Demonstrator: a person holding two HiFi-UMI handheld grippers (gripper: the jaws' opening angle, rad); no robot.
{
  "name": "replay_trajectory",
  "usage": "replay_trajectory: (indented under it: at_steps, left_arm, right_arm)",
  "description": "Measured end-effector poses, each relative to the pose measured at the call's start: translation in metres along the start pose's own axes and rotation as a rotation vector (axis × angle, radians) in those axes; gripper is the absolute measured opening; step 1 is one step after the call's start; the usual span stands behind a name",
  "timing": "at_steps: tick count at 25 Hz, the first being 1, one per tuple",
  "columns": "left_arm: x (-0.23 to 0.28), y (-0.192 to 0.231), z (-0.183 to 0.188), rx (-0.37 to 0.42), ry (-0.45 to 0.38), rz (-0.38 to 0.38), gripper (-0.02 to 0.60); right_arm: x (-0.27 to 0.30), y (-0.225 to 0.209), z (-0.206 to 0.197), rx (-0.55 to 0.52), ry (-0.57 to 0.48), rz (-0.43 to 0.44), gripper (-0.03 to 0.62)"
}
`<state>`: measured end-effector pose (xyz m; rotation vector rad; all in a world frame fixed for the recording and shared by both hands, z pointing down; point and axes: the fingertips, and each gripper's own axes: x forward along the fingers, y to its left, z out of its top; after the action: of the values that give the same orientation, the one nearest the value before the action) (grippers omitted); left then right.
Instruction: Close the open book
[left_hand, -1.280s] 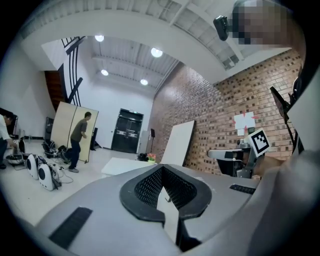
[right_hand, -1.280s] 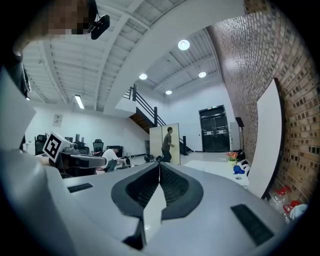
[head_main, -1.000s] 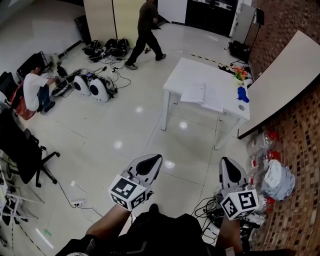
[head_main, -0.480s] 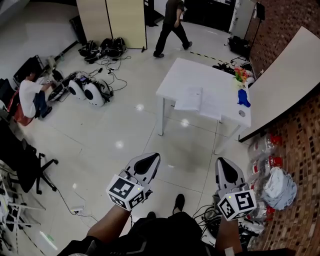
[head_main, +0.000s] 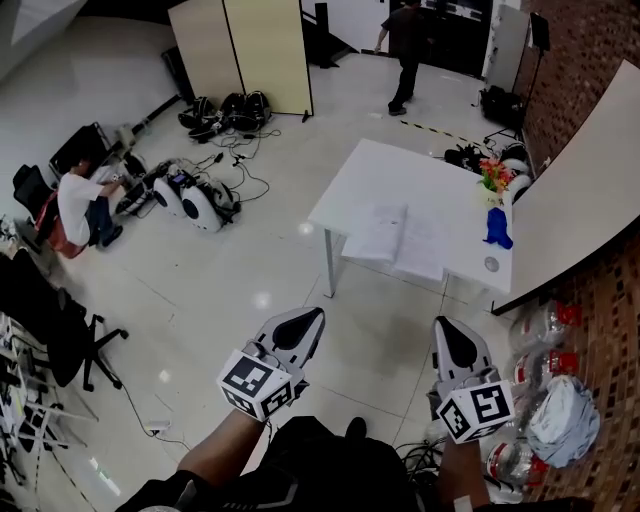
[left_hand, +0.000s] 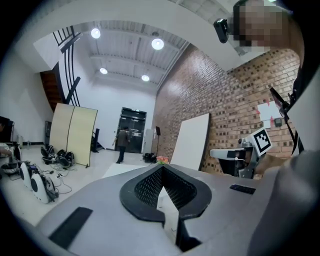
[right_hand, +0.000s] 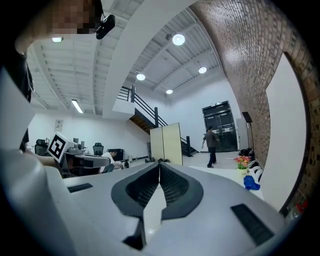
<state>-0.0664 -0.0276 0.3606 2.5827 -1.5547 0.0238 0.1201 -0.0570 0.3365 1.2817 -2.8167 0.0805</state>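
The open book (head_main: 399, 237) lies flat with pale pages on the white table (head_main: 380, 175), near its front edge, well ahead of me across the floor. Both grippers are held out level over the floor, short of the table. My left gripper (head_main: 306, 319) is shut with nothing in it, and its fingertips meet in the left gripper view (left_hand: 161, 168). My right gripper (head_main: 446, 328) is also shut and empty, its tips together (right_hand: 159, 164). The book is hidden behind the jaws in both gripper views.
A blue figure (head_main: 497, 227), flowers (head_main: 495, 174) and a small round dish (head_main: 490, 264) stand on the table's right end. A large board (head_main: 580, 170) leans on the brick wall. Bags and bottles (head_main: 555, 400) lie at right, cables and white pods (head_main: 195, 197) at left. One person walks at the back (head_main: 405, 40), another sits (head_main: 82, 205).
I have walked toward the table with both grippers carried forward, still shut. The table and book sit lower and nearer in the head view. The walking person has gone further back right.
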Motion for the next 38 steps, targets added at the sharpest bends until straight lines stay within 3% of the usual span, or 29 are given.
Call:
replay_trajectory:
  at_steps: [5, 11, 21, 26, 33, 38]
  left_arm:
    - [0.035, 0.010, 0.002, -0.001, 0.023, 0.001, -0.005]
    - [0.081, 0.051, -0.001, 0.000, 0.028, -0.027, -0.005]
    - [0.151, 0.169, 0.015, 0.016, 0.003, -0.148, -0.005]
    - [0.180, 0.208, 0.018, 0.005, 0.017, -0.190, -0.005]
    - [0.212, 0.229, 0.007, -0.027, 0.051, -0.193, -0.005]
    - [0.231, 0.230, 0.014, -0.031, 0.044, -0.137, -0.005]
  right_arm:
    - [0.030, -0.025, -0.004, 0.029, 0.006, 0.011, 0.002]
    - [0.077, -0.047, -0.006, 0.026, 0.020, -0.022, 0.002]
    - [0.197, -0.078, -0.008, -0.016, 0.051, -0.173, 0.002]
    - [0.237, -0.091, -0.007, -0.014, 0.069, -0.226, 0.002]
    - [0.265, -0.110, -0.006, -0.008, 0.078, -0.234, 0.002]
    - [0.276, -0.132, -0.003, -0.016, 0.083, -0.197, 0.002]
